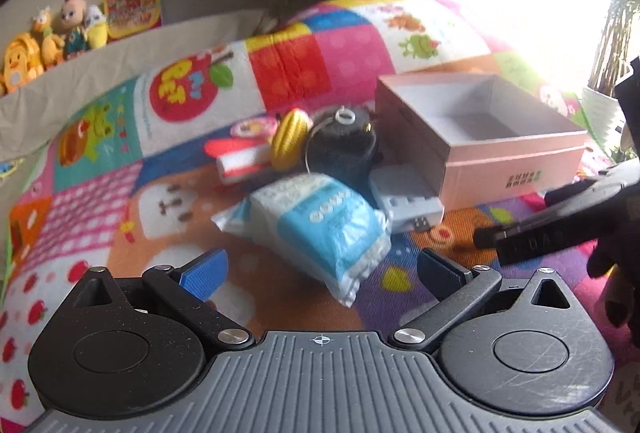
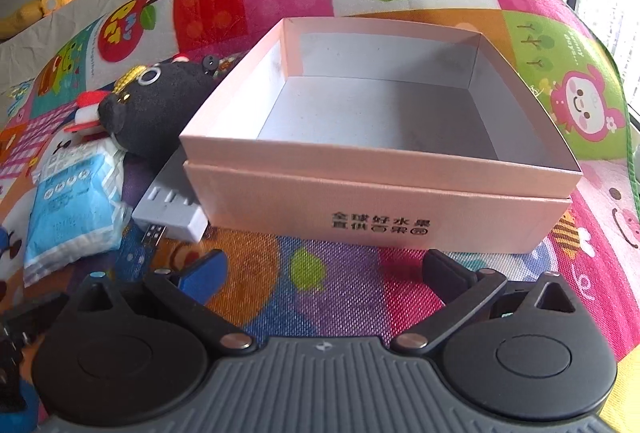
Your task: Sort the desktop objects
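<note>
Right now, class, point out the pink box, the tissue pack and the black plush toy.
pink box (image 2: 384, 209), right wrist view, on its front wall.
tissue pack (image 1: 328, 229), left wrist view, on its blue wrapper face.
black plush toy (image 2: 160, 113), right wrist view, on its dark body.

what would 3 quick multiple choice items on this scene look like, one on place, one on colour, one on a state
1. Where does the white charger lie?
A. inside the box
B. against the box's left side, beside the tissue pack
C. on top of the black plush

2. What colour is the outside of the box?
A. green
B. pale pink
C. black

3. What is the state of the left tool?
A. open and holding nothing
B. shut on the tissue pack
C. shut on the charger

Answers:
1 B, it sits on the mat between the box and the tissue pack.
2 B, its walls are pale pink with a white inside.
3 A, its fingers stand wide apart with the pack ahead of them.
</note>
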Demonstrator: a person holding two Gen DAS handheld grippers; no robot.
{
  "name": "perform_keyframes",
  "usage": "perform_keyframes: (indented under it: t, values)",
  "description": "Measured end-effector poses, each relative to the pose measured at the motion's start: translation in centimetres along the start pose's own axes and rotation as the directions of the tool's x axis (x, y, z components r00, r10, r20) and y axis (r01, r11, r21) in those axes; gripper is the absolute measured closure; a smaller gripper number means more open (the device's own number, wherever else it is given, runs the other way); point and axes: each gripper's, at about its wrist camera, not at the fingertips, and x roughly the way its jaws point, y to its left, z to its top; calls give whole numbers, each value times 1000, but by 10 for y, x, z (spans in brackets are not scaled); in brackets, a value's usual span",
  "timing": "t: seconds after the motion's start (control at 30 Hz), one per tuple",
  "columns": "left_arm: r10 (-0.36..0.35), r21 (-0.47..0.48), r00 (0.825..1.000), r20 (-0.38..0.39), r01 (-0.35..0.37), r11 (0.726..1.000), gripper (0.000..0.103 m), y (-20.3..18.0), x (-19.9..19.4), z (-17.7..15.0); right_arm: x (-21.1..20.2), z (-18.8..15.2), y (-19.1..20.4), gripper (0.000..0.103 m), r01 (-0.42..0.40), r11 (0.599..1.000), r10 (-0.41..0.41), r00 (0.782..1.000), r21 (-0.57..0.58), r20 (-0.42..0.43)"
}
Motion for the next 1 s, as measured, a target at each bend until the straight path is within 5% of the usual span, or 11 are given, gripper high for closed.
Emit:
perform_keyframes:
  t: [0.1,0.17,0.27,0.43,0.6,0.87,1.0]
  values:
    - [-36,-12,999,28,37,999,0,-2,-8,13,-13,-6,-11,0,-79,995,75,995,-64,-60]
    - [-68,15,998,16,68,998,1,-13,-2,23,-25,-13,-29,0,-55,998,55,998,-1,-35]
    - [-109,67,993,-34,111,992,20,-38,19,32,-29,-26,-49,0,45,996,-46,999,75,12]
    - [-112,113,986,-123,126,986,24,-64,68,34,-32,-29,-61,0,24,985,-32,999,171,44]
    - [-123,85,974,-189,141,986,48,-58,95,32,-29,-28,-63,0,18,983,-29,998,184,55]
    - [-169,97,962,-215,193,977,49,-50,51,10,-33,-30,-68,0,-6,987,-1,999,158,40]
    - [-293,58,922,-253,317,947,47,-45,15,-8,-50,-31,-65,0,-55,990,39,991,127,124]
